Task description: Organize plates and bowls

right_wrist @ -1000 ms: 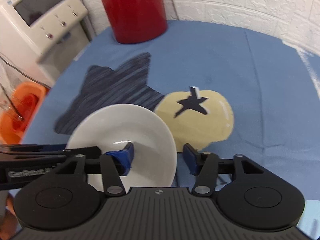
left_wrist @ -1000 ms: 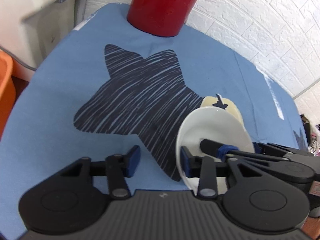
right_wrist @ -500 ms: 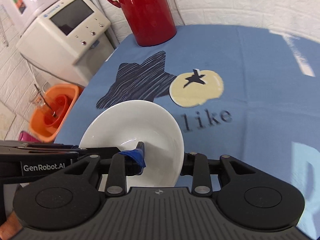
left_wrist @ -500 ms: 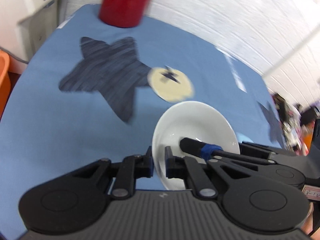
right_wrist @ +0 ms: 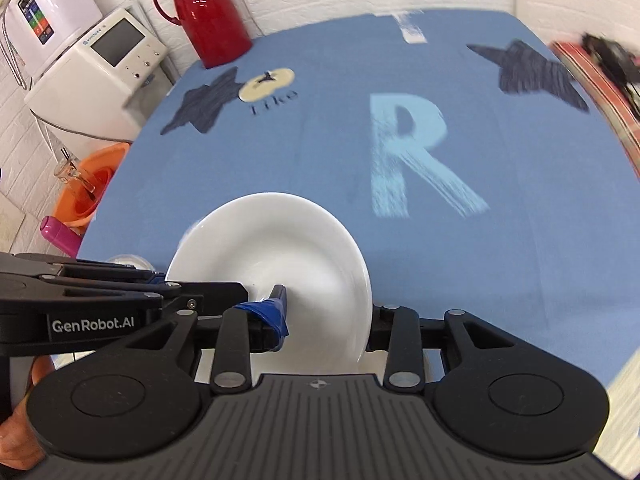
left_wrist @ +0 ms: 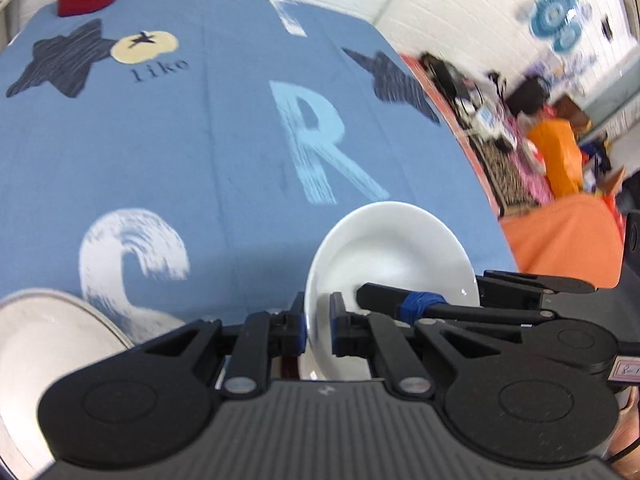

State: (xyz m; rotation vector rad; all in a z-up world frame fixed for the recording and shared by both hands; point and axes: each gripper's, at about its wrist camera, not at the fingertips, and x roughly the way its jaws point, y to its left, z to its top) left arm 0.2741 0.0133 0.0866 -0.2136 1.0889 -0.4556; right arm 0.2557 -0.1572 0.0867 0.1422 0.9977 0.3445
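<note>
My left wrist camera is looking forward along my left gripper [left_wrist: 318, 330], close over the blue printed tablecloth [left_wrist: 224, 132], facing the far white brick wall. My right wrist camera is facing likewise along my right gripper [right_wrist: 328, 320]. Both are sharing the round white ceramic plate [left_wrist: 390, 252] [right_wrist: 276, 256] and the cloth's pale-blue letter R [left_wrist: 320, 140] [right_wrist: 416, 156].

Home kitchen corner, red thermos jug [right_wrist: 208, 12], countertop appliance [right_wrist: 100, 68], tablecloth-covered table [right_wrist: 340, 152]

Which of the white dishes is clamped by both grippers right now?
The white bowl, pinched at its rim by the left gripper and right gripper; the larger dish isn't gripped.
</note>
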